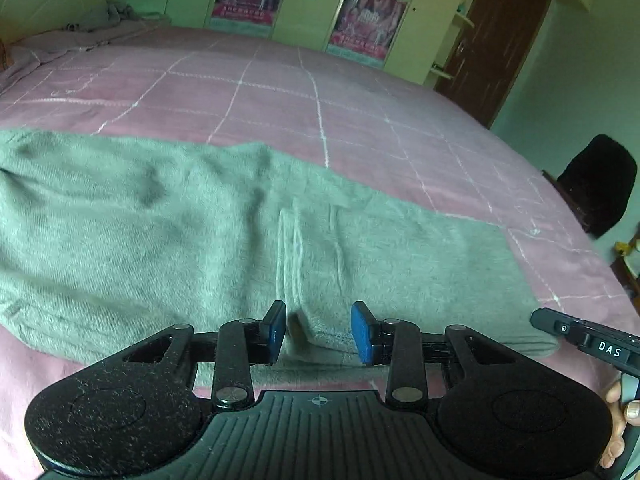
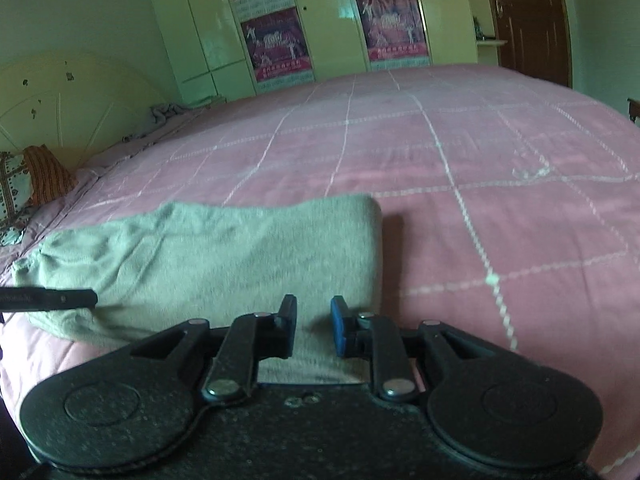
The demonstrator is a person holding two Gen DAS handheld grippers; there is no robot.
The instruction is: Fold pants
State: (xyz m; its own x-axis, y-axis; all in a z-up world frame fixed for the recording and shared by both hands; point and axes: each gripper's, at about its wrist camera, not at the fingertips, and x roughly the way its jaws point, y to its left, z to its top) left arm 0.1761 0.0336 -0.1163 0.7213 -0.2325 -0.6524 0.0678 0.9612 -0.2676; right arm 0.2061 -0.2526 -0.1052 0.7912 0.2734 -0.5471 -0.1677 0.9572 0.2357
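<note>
Grey fleece pants (image 1: 192, 232) lie flat across the near part of a pink bed (image 1: 320, 92), folded lengthwise. My left gripper (image 1: 319, 330) is open, its blue pads on either side of a raised fold at the near edge of the pants. My right gripper (image 2: 314, 326) is open just above the right end of the pants (image 2: 208, 256), with cloth showing between its pads. The right gripper's body (image 1: 588, 342) shows at the right in the left wrist view. The left gripper's finger (image 2: 52, 298) shows at the left in the right wrist view.
The pink bedspread (image 2: 480, 168) with white grid lines stretches far beyond the pants. Pillows (image 2: 32, 184) and a headboard (image 2: 72, 92) are at the left. Wardrobes with posters (image 2: 276, 44) stand behind. A dark chair (image 1: 596, 184) stands at the right of the bed.
</note>
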